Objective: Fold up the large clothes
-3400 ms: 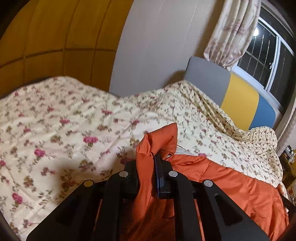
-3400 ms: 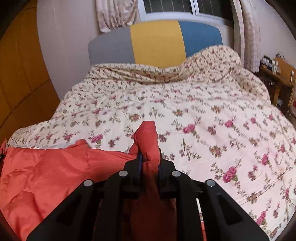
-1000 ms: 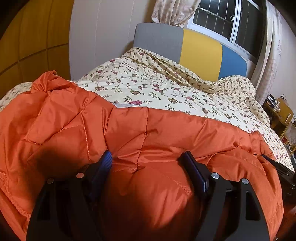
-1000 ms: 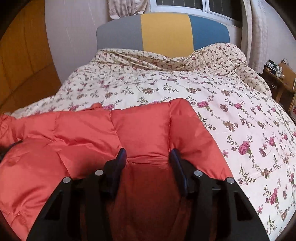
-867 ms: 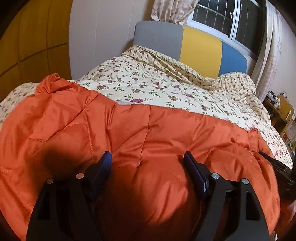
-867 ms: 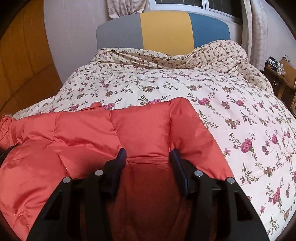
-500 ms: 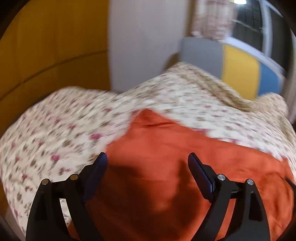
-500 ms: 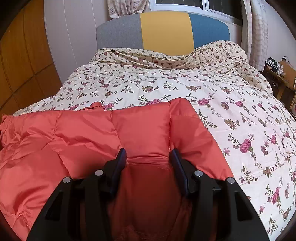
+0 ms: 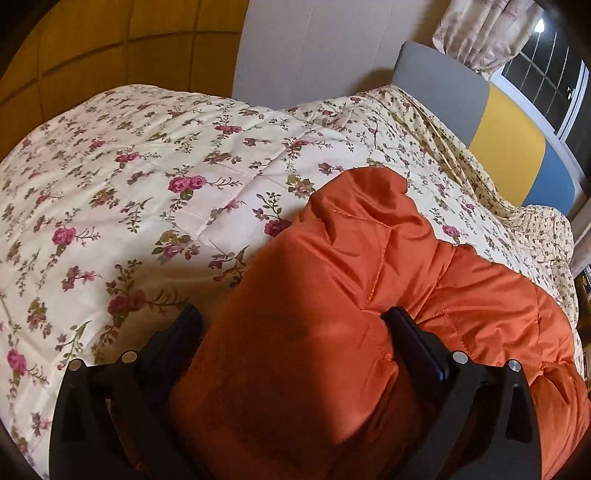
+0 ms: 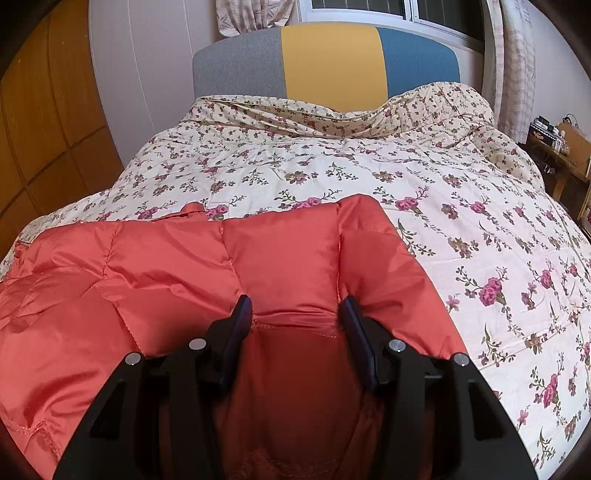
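While its jaws are opening wide, the left hand-held gripper [image 9: 291, 328] straddles a puffed fold of the orange quilted down jacket [image 9: 369, 295], the padding bulging up between the two black fingers; whether the blue pads press on the fabric cannot be told. The right hand-held gripper [image 10: 297, 321] stands about half spread over another part of the same jacket, a stitched panel filling the gap between its fingers, and there too the pictures do not settle whether the pads are pinching the cloth or only flanking it.

The jacket lies across the near end of the bed, spread sideways on the cream floral quilted bedspread [image 10: 369, 177], one rumpled corner pointing toward the head of the bed.

Beyond it the bedspread runs bare up to a bunched ridge at the padded headboard with grey, yellow and blue panels [image 10: 328, 62]. Behind that stand a pale wall, a patterned curtain [image 10: 251, 14] and a window. A wooden side table [image 10: 565, 155] with small items sits far right.
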